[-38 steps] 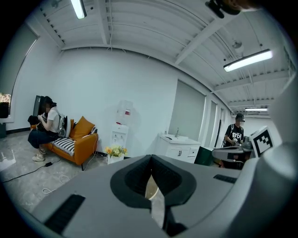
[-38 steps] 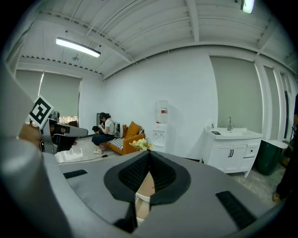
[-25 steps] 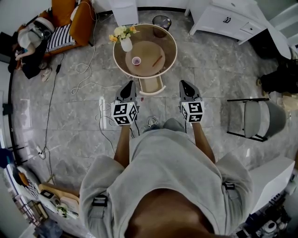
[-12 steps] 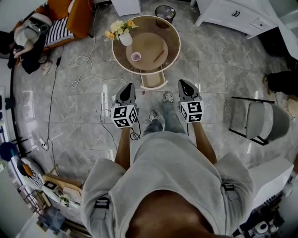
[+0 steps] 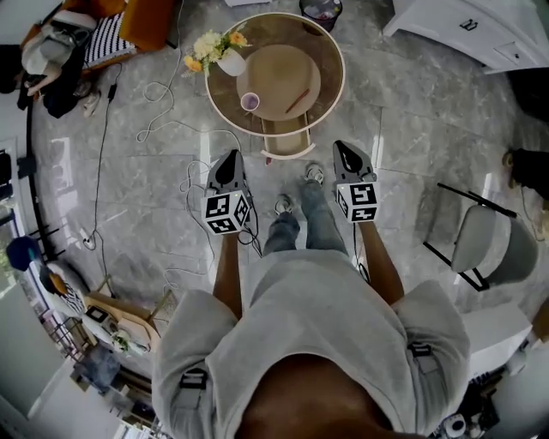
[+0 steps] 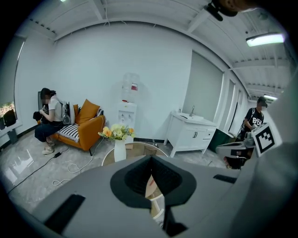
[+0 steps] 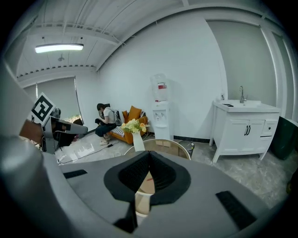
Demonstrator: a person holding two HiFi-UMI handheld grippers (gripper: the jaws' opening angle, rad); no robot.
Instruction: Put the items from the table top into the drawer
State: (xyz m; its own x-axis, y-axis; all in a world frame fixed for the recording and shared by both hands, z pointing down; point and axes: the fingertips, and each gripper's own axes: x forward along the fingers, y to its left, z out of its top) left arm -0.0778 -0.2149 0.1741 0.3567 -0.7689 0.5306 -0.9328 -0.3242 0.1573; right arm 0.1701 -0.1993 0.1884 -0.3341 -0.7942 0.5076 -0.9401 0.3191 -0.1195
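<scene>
Bin cut by top edge, thin brown item on table too small to name

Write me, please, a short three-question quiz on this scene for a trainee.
1. True or false: the left gripper and the right gripper are both shut, with nothing between their jaws.
2. Which of these stands on the table near the vase? A: a cup. B: a book. C: a bowl.
3. Fill in: the drawer under the table is ___.
Key: 1 true; 2 A; 3 open.
</scene>
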